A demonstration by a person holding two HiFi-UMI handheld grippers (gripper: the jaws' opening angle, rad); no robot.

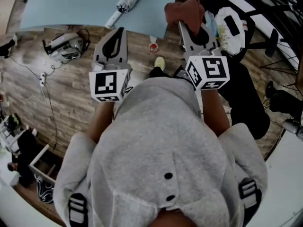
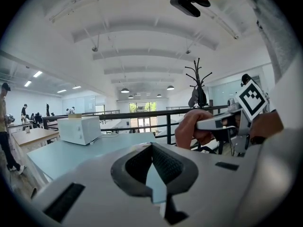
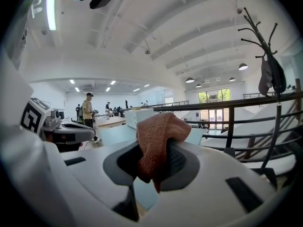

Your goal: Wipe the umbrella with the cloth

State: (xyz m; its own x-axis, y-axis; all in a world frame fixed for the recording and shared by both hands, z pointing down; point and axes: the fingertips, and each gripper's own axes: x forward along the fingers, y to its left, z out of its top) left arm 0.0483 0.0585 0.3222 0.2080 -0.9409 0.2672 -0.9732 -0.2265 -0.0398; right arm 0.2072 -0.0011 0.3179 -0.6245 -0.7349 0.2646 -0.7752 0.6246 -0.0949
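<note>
Left: wood floor (image 1: 61, 103) mostly open, a few cables (image 1: 47, 96). Left gripper (image 1: 118, 34) jaws pressed together, empty, tip at the light-blue table (image 1: 71, 6) edge. 1 folded umbrella (image 1: 129, 1) lies on the table, top centre, handle end near that edge. Right gripper (image 1: 189, 32) clamped on 1 rust-red cloth (image 1: 185, 11), just past the table's right edge. 2 grippers total. Far right crowded with black gear (image 1: 246, 93)

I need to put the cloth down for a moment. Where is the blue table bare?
Bare: the blue table left of the folded umbrella, out to its left edge. Crowded: right of the umbrella, by the held cloth and a white bag.
</note>
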